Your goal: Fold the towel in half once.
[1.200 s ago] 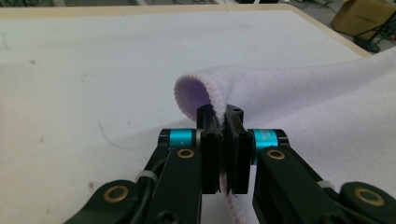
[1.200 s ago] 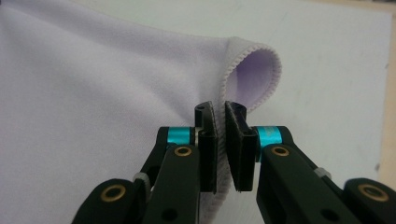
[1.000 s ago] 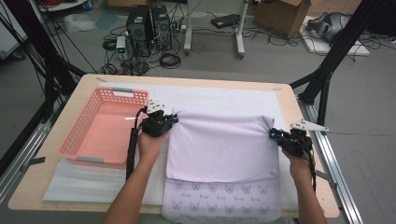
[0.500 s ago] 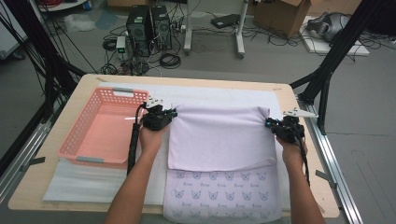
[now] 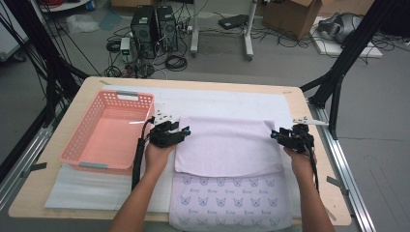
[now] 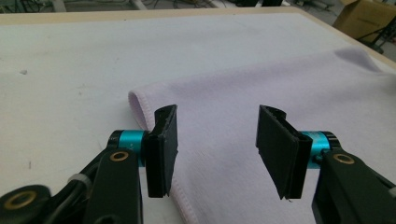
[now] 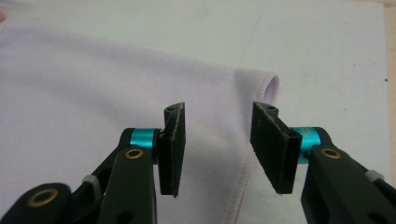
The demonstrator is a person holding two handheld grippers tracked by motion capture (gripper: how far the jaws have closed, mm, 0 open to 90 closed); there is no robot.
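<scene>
Illumination is even, diffuse and bright, apparently from overhead — no hard shadows fall on the table. The high view is soft and slightly grainy, with fine detail smeared; straight lines bow mildly toward its edges. A small bright glint shows on the floor of the pink basket. In both gripper views the near black pads are slightly out of focus — the lilac cloth beyond is fairly sharp, pale, close to overexposed.

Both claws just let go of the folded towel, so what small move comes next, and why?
Probably lift both claws back off the towel. The left claw and right claw have just opened, the fold lies flat, and the printed near end remains unfolded, so regrip there.
</scene>
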